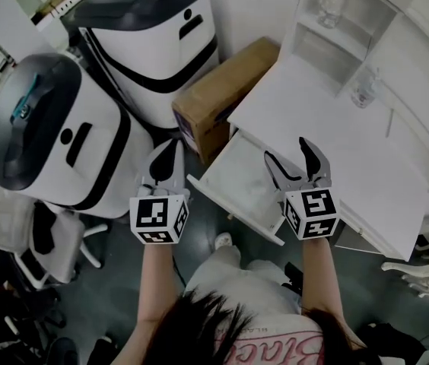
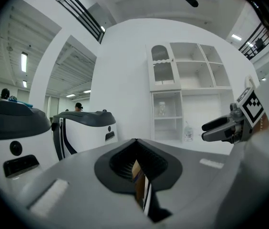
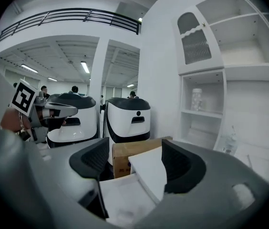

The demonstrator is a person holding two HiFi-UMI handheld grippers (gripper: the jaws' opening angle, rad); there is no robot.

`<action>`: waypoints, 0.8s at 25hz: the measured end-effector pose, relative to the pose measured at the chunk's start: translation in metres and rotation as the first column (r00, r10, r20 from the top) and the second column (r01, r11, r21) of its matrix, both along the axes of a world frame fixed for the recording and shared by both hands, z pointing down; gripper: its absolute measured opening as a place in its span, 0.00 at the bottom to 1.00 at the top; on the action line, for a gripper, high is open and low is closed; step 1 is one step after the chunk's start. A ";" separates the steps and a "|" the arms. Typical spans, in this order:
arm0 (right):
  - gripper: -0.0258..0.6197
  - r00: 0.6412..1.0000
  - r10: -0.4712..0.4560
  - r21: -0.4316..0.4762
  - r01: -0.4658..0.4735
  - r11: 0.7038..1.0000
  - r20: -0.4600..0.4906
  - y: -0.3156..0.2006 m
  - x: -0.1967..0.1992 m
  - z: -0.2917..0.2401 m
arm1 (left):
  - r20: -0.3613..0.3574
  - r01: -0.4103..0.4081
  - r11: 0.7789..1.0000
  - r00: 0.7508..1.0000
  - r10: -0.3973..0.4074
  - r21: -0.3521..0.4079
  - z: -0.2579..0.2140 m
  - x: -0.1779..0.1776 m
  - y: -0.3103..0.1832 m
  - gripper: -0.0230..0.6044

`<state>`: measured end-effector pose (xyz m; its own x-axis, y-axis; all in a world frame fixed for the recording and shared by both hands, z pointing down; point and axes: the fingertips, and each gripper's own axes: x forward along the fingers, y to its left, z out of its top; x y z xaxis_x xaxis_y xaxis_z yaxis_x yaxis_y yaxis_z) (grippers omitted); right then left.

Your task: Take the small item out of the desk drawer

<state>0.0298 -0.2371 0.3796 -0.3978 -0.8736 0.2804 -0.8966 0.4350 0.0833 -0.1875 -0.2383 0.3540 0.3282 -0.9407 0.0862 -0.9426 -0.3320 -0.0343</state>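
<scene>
Drawer [image 1: 239,175] is out of the desk [image 1: 328,147], wide open, and the right gripper [image 1: 285,149] hangs over its near end with jaws spread wide and nothing between them, only the white drawer floor and the desk's edge showing through the gap in the right gripper view. The left gripper [image 1: 170,147] sits off to the side, over the floor just beside the drawer's corner, jaws closed to a thin slit and empty, with a sliver of the cardboard box [image 1: 222,90] showing through. And the item? Here's the catch: the drawer floor reads as plain white from the head, and the right gripper view gives only a faint mottled patch near the front, so I can't tell where it lies. That's the first risk, going down blind and closing on air or on the drawer wall. Second: with jaws this wide, one finger could clip the drawer's front lip or the desk edge on the way in and shove the drawer back. Nothing steadies that drawer, with the left gripper apart from it. Third: a small thing on a smooth floor may skid ahead of the pads or pop out of a hasty pinch.
</scene>
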 end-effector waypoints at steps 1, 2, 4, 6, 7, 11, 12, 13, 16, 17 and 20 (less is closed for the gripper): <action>0.57 1.000 0.006 -0.019 -0.006 1.000 -0.001 0.000 -0.001 0.006 | -0.002 -0.009 1.000 1.000 0.009 -0.010 0.004 0.000 -0.002 0.06; 0.57 1.000 0.011 -0.038 -0.011 0.999 -0.002 0.000 -0.002 0.013 | -0.005 -0.017 1.000 1.000 0.017 -0.020 0.008 0.001 -0.004 0.06; 0.57 1.000 0.020 -0.081 -0.020 0.997 0.000 0.000 -0.002 0.028 | -0.012 -0.027 0.999 1.000 0.027 -0.038 0.016 0.001 -0.007 0.06; 0.57 1.000 0.029 -0.128 -0.028 0.991 0.004 0.001 -0.001 0.044 | -0.014 -0.037 0.998 0.999 0.036 -0.057 0.025 0.003 -0.009 0.06; 0.57 0.999 0.033 -0.151 -0.032 0.988 0.005 0.001 -0.001 0.052 | -0.012 -0.042 0.997 0.999 0.041 -0.067 0.030 0.003 -0.009 0.06; 0.57 0.999 0.044 -0.230 -0.040 0.972 0.013 0.001 0.000 0.084 | -0.009 -0.044 0.994 0.999 0.043 -0.097 0.045 0.004 -0.013 0.06; 0.57 0.999 0.044 -0.250 -0.040 0.967 0.012 0.001 -0.001 0.092 | -0.011 -0.042 0.994 0.999 0.041 -0.104 0.049 0.004 -0.014 0.06; 0.57 0.999 0.042 -0.269 -0.038 0.963 0.009 0.002 -0.001 0.100 | -0.013 -0.040 0.993 0.999 0.038 -0.112 0.052 0.005 -0.014 0.06; 0.57 1.000 0.029 -0.319 -0.025 0.948 0.005 0.005 -0.002 0.121 | -0.015 -0.035 0.990 0.999 0.033 -0.137 0.064 0.009 -0.013 0.06; 0.57 1.000 0.025 -0.335 -0.022 0.942 0.004 0.006 -0.002 0.127 | -0.015 -0.033 0.989 0.999 0.031 -0.146 0.067 0.010 -0.013 0.06; 0.57 1.000 0.014 -0.385 -0.011 0.923 0.006 0.009 -0.002 0.147 | -0.014 -0.029 0.986 1.000 0.027 -0.164 0.075 0.014 -0.013 0.06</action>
